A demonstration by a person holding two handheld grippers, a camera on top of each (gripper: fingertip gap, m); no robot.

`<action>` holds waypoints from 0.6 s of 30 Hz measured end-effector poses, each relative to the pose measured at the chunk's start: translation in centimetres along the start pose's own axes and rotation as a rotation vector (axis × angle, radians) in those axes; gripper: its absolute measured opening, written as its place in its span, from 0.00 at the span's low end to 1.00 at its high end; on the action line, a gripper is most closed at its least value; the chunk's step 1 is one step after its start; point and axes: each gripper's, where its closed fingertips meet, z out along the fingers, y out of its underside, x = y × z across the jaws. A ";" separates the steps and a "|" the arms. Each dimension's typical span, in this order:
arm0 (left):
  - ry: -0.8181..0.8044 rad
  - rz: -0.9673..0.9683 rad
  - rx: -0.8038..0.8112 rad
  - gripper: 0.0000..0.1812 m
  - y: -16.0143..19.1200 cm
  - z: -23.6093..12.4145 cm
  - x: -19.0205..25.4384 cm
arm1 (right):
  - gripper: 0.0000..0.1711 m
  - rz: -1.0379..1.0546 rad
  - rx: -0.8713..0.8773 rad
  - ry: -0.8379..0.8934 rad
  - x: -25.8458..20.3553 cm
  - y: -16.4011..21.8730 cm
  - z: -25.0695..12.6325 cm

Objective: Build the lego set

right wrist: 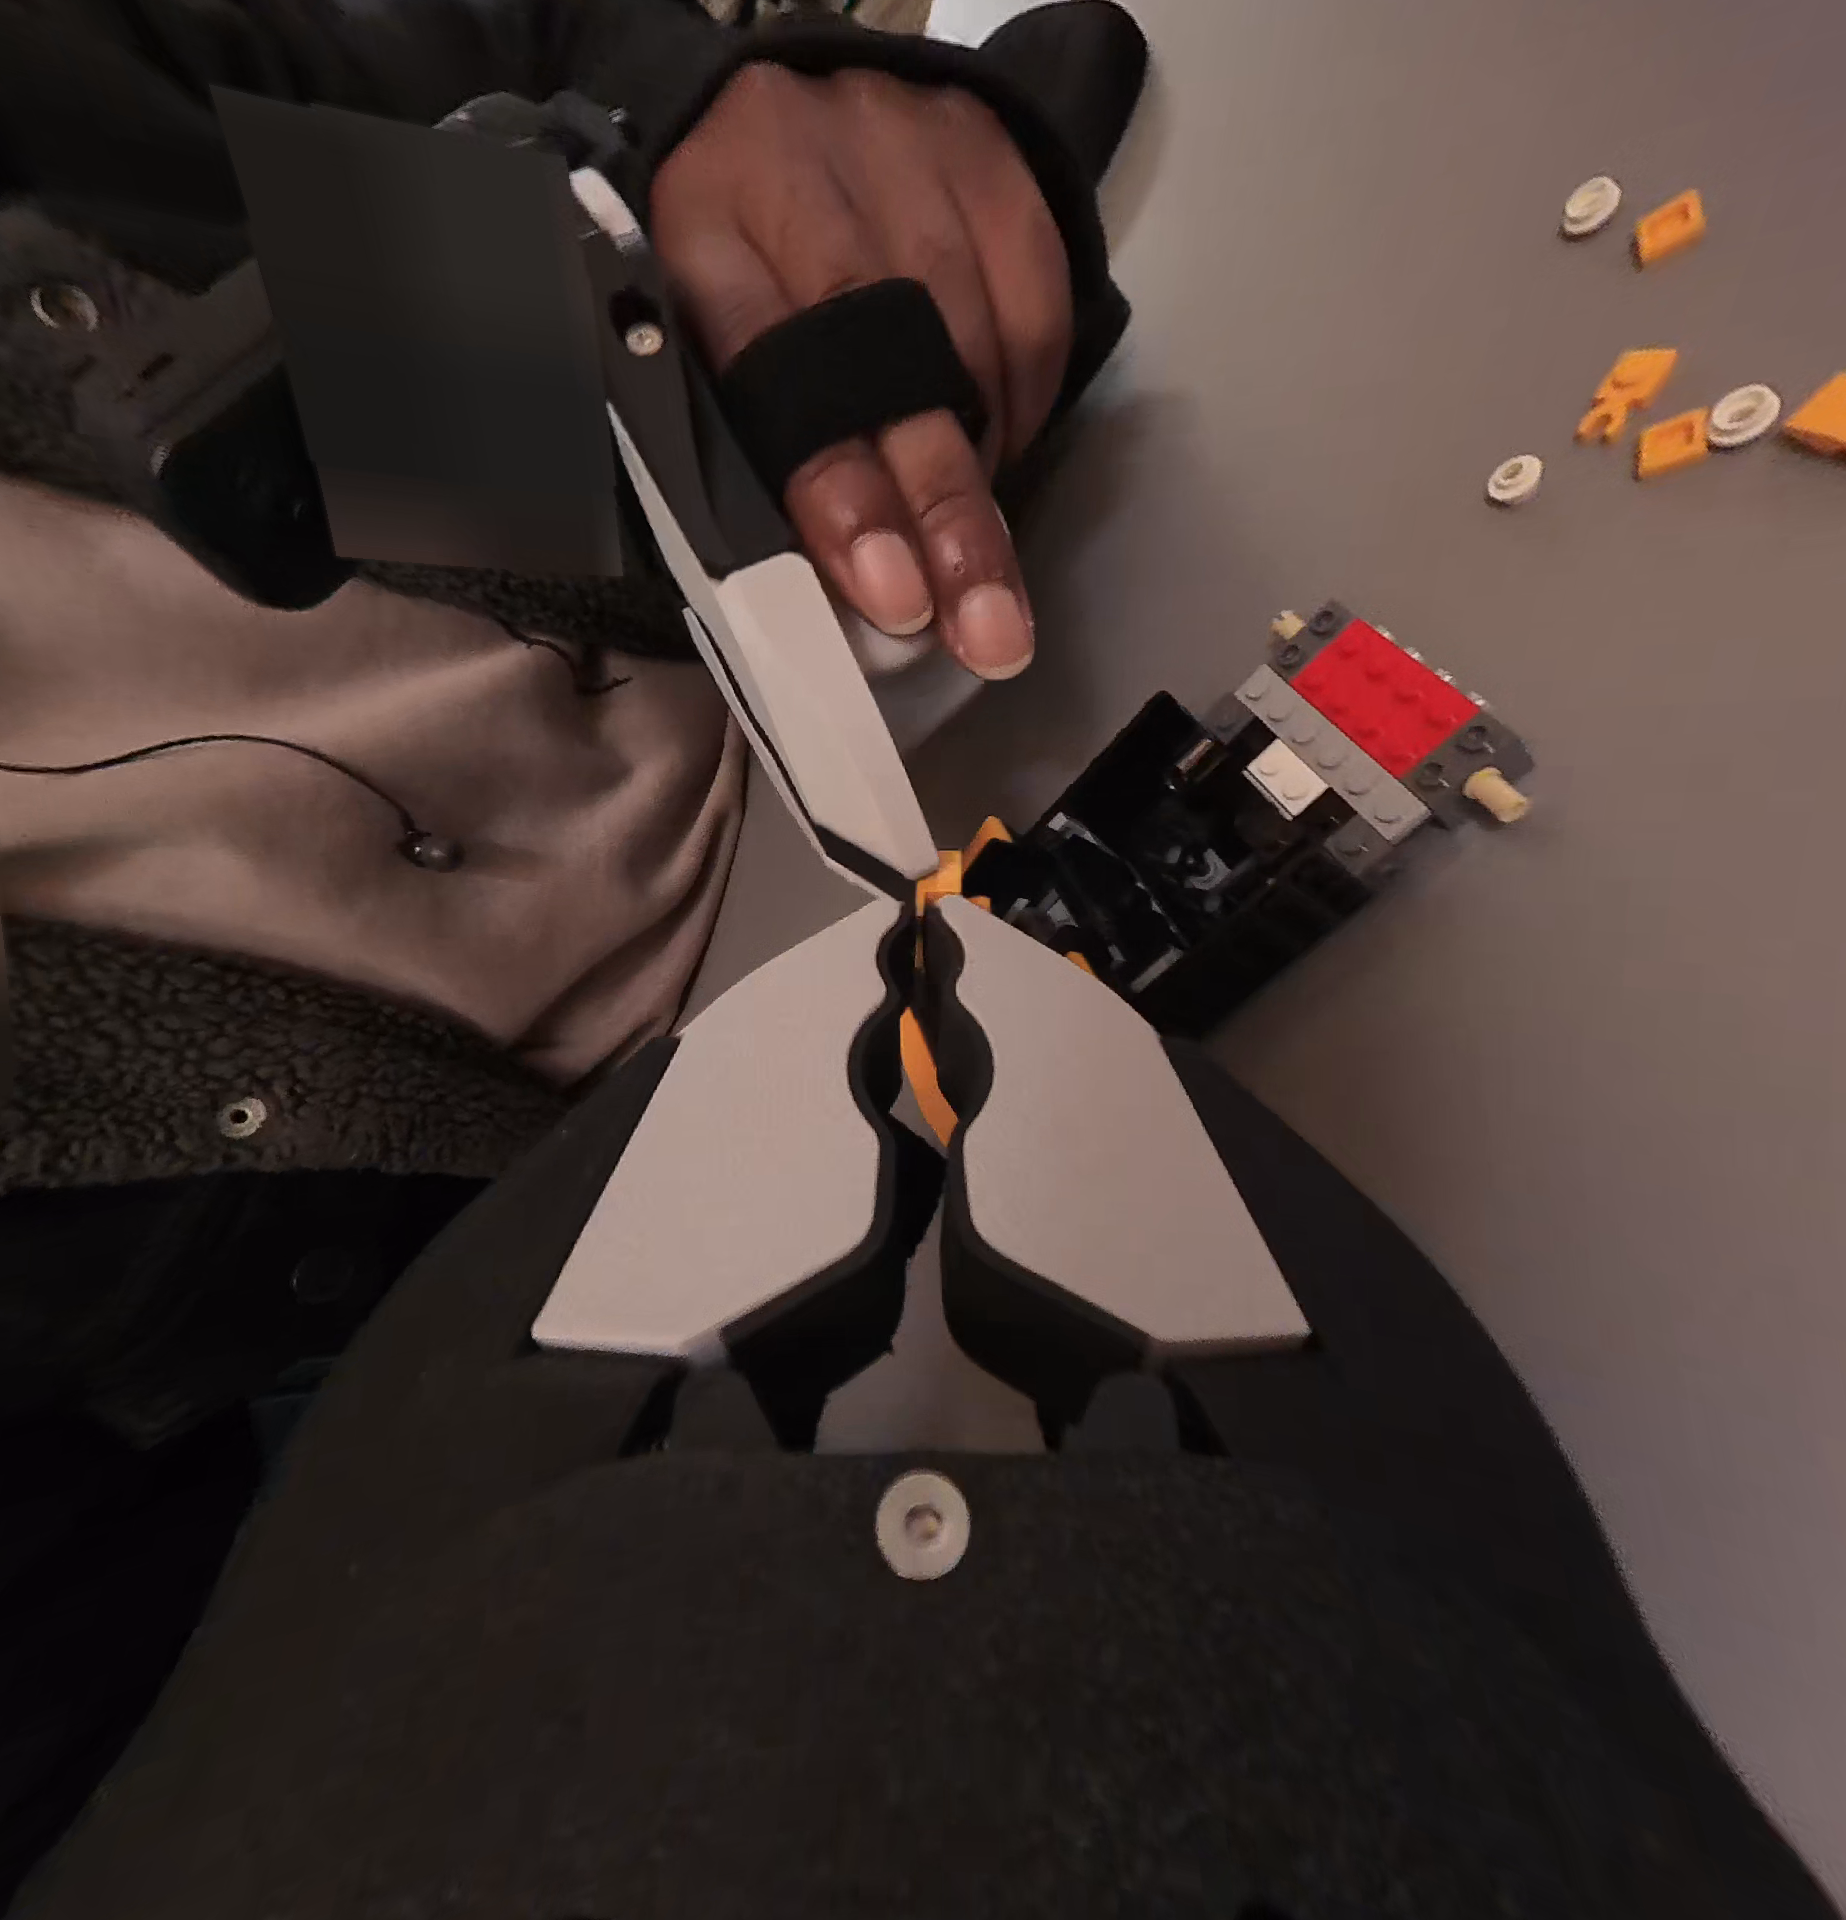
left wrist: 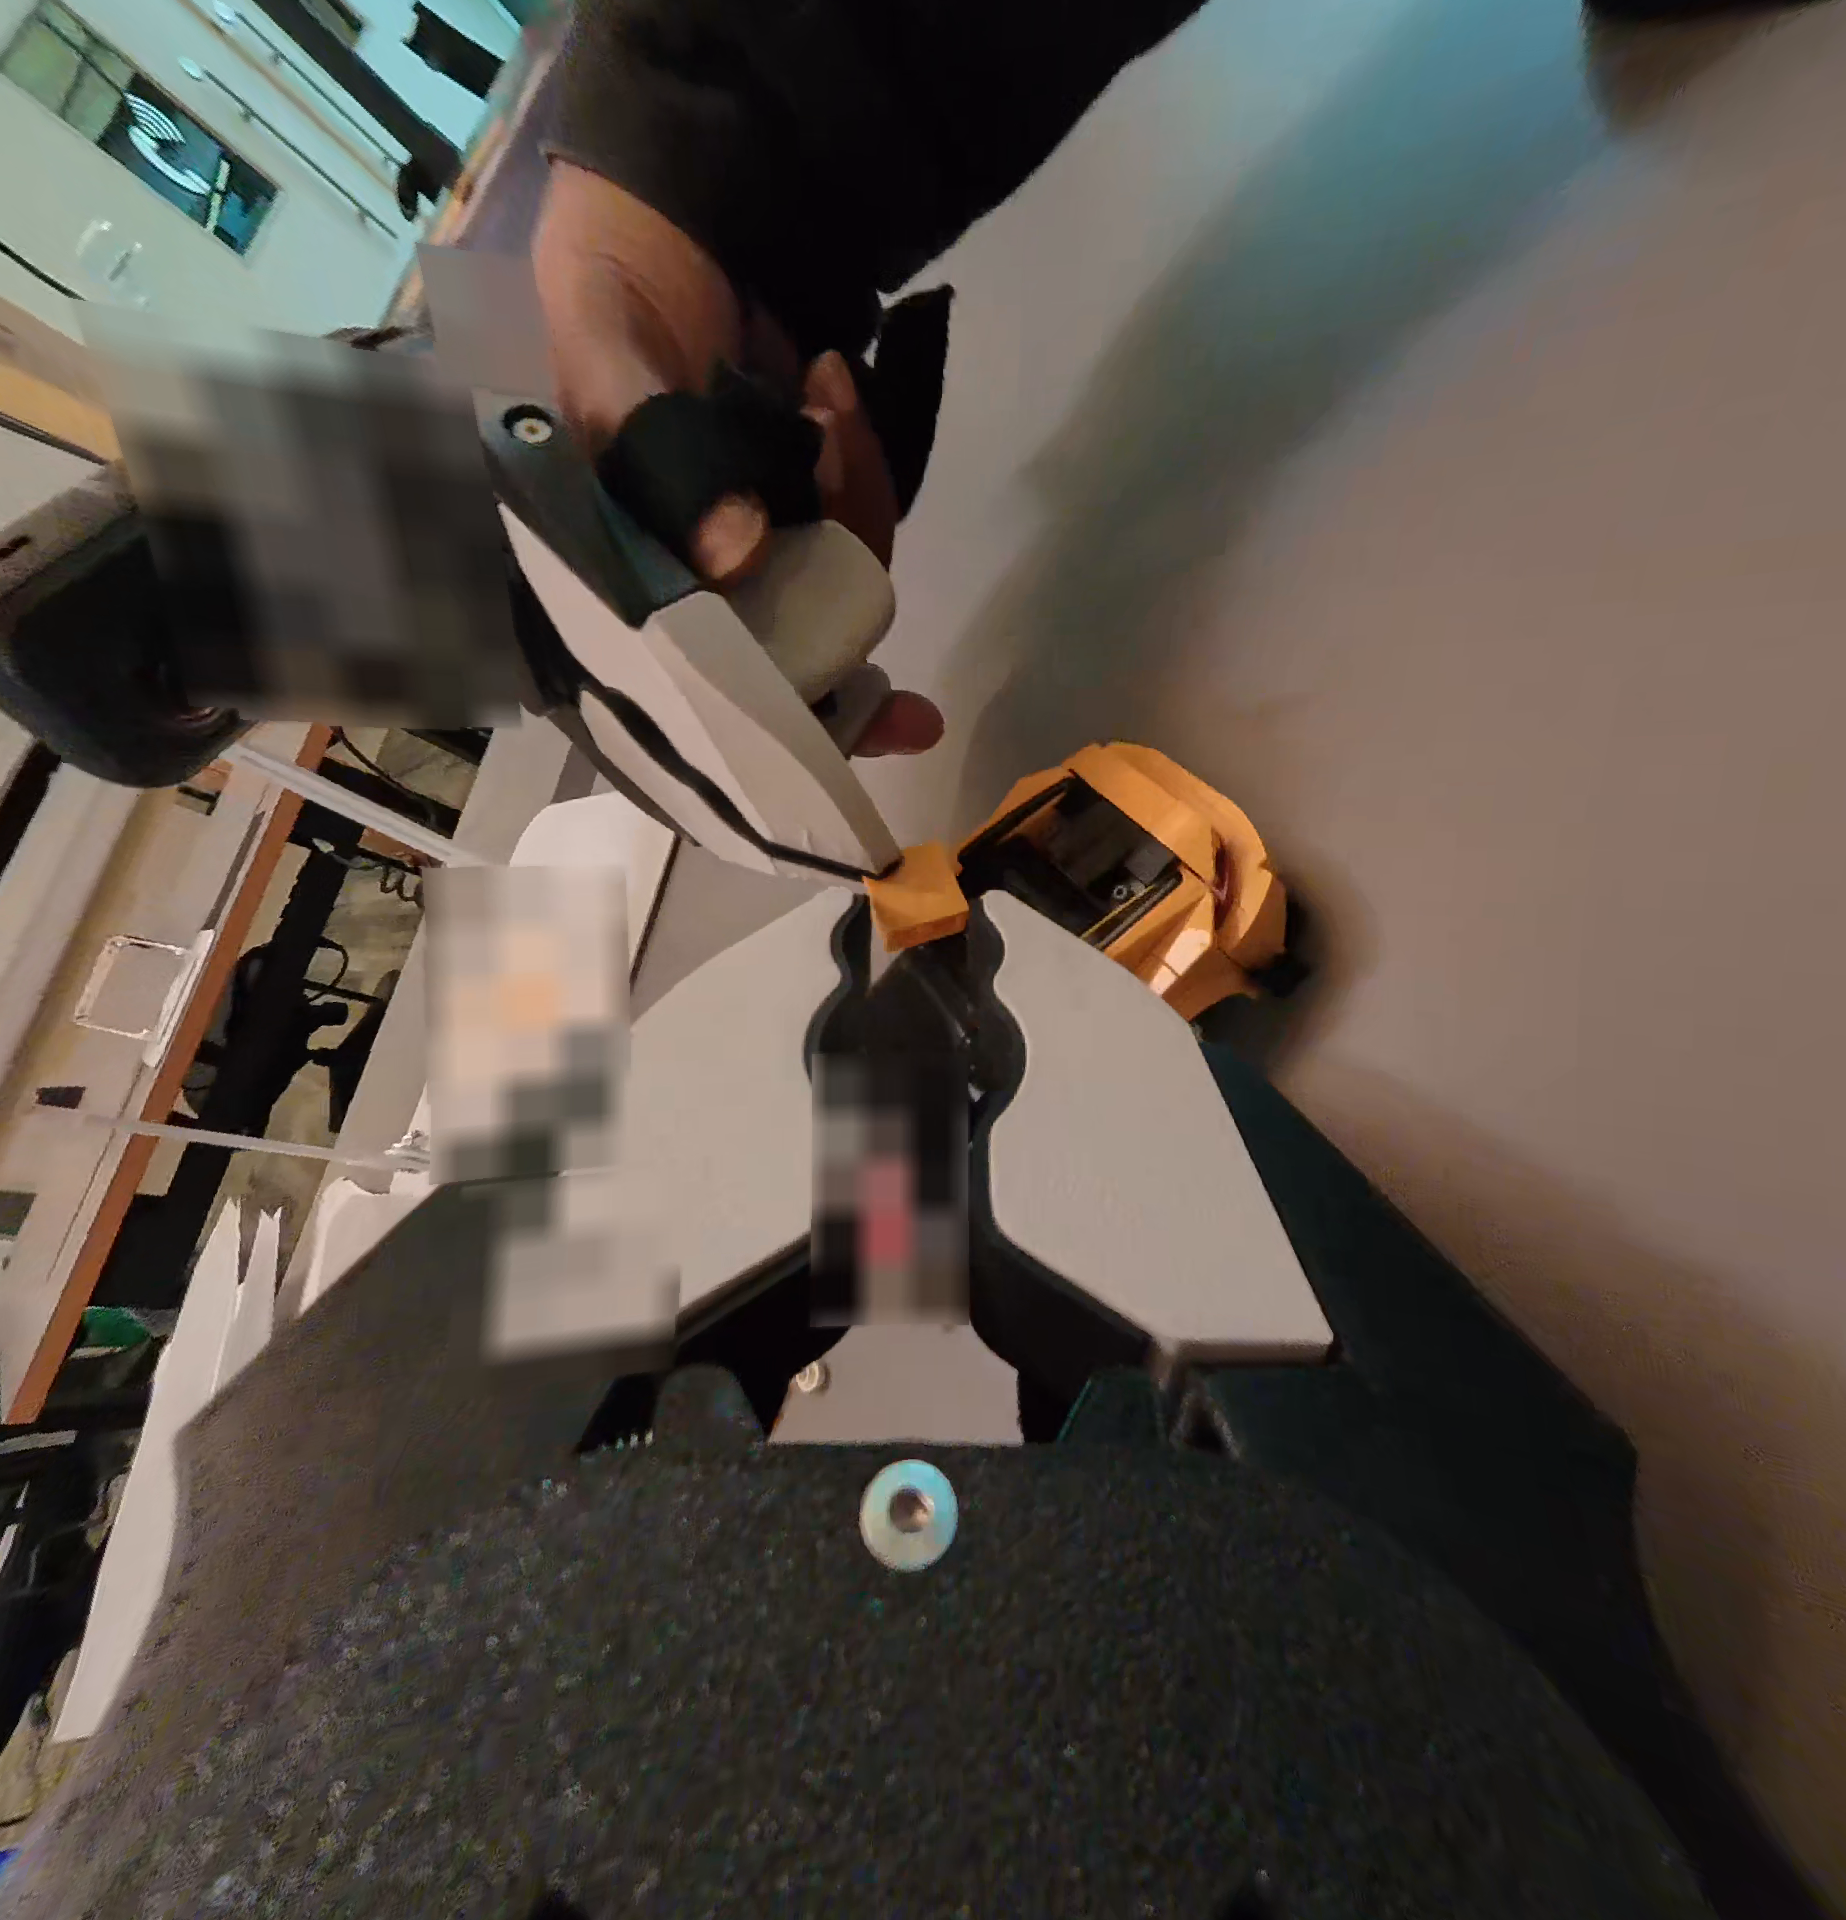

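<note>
While both tongs pinch one small orange brick (left wrist: 914,896), left tongs (left wrist: 914,925) narrow, right tongs (right wrist: 924,909) narrow, beside lego car (right wrist: 1272,821)

Office/lab: grey desk (left wrist: 1521,623), glass partitions (left wrist: 140,135), cabled workstations (left wrist: 306,935).

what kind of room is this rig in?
Probably an office or lab. A plain grey table holds the lego model and loose pieces. Behind, the left wrist view shows black desk frames with hanging cables and an interior window.
</note>
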 end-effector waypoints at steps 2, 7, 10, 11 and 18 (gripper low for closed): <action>0.010 -0.011 -0.022 0.09 0.3 0.1 0.0 | 0.01 0.040 0.002 -0.001 0.3 0.0 -0.1; 0.067 -0.173 -0.065 0.08 0.7 0.5 0.1 | 0.01 0.089 0.004 0.008 0.8 0.2 0.0; 0.130 -0.386 -0.066 0.02 0.8 0.4 -0.1 | 0.01 0.086 0.022 0.001 0.8 0.0 0.0; 0.146 -0.455 -0.056 0.01 0.8 0.4 -0.3 | 0.01 0.083 0.026 -0.006 0.7 -0.1 0.0; 0.234 -0.592 -0.072 0.07 1.1 0.5 -0.1 | 0.01 0.135 0.010 -0.038 0.9 0.4 0.4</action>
